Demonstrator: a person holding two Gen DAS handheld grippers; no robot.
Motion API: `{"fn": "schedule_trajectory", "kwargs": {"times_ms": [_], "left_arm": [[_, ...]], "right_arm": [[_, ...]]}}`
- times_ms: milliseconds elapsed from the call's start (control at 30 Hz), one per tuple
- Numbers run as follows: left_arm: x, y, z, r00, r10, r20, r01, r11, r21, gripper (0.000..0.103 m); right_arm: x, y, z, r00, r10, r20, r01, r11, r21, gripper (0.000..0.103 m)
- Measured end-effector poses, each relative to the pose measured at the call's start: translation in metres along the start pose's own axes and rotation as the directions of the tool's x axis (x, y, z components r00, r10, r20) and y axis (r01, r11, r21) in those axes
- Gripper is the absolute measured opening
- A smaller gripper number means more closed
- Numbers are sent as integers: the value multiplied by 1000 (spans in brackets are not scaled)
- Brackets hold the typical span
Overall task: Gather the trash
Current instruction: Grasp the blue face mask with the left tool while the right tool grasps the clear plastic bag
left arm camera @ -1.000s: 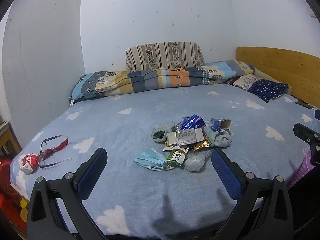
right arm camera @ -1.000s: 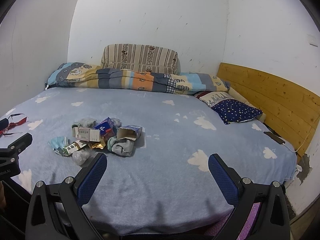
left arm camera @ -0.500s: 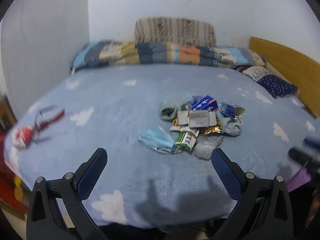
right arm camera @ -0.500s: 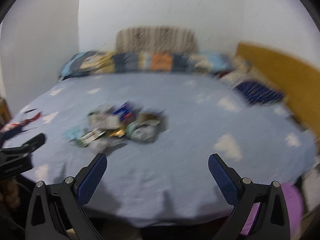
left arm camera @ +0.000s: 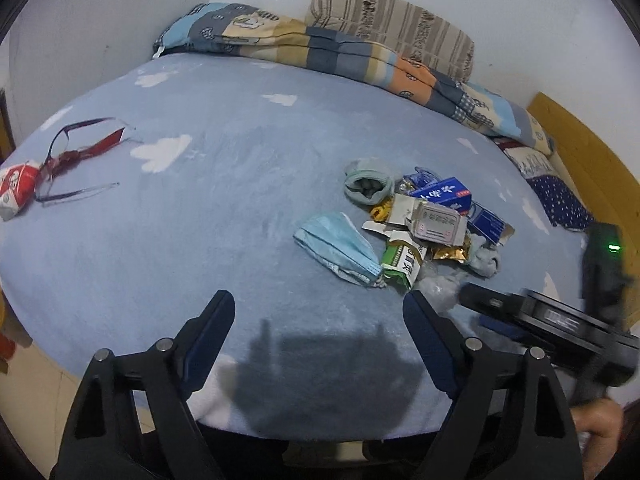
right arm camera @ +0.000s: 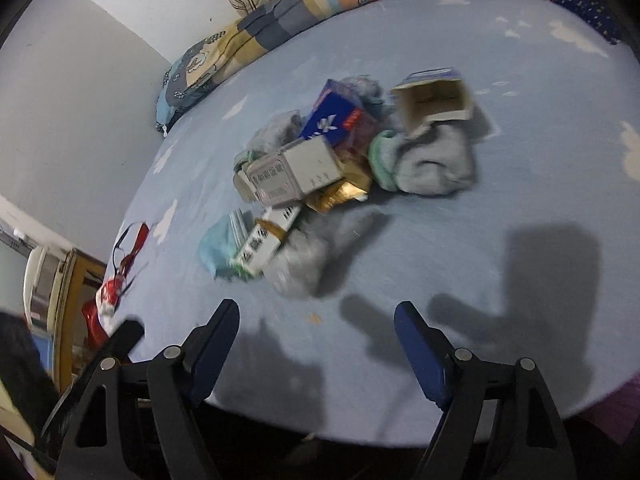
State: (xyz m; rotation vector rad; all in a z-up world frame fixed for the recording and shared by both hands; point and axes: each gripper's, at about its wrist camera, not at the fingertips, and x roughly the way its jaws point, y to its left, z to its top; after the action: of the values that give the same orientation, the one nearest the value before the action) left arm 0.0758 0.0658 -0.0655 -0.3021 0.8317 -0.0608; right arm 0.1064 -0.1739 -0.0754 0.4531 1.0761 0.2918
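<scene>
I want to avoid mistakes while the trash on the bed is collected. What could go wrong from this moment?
1. The trash pile is tight and overlapping; the closing, empty right tongs might pinch several pieces or scatter the light boxes.
2. Grey socks lie among the wrappers and could be taken as trash.
3. The glasses beside a red-and-white wrapper could be caught when the left tongs go there.

Bedroom in a home: bed [left arm camera: 200,208] with cloud-print blue sheet, folded patchwork quilt [left arm camera: 360,56], striped pillow [left arm camera: 396,24], wooden headboard [left arm camera: 588,152], bare white walls [left arm camera: 120,12].
</scene>
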Motion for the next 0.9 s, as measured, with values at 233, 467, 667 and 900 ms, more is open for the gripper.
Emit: {"fn": "schedule_trajectory", "kwargs": {"times_ms": [233, 467, 667, 900], "left_arm": [[22, 4, 16, 996, -19, -86, 14, 998, -63, 75], [68, 6, 34, 978, -33, -204, 1, 988, -157, 69], [105, -11, 39, 965, -1, -263, -32, 992, -123, 60], [122, -26, 39, 968, 64, -243, -70, 997, -17, 28]], "right_arm": [[45, -10, 18, 998, 26, -54, -20, 994, 109, 49], [8, -6, 20, 1000, -1, 12, 0, 1000, 2, 35], [-22, -7, 17, 998, -3, 66, 5, 999, -40, 34], [-30, -3, 9, 995, 1, 96, 7, 997, -75, 34]]}}
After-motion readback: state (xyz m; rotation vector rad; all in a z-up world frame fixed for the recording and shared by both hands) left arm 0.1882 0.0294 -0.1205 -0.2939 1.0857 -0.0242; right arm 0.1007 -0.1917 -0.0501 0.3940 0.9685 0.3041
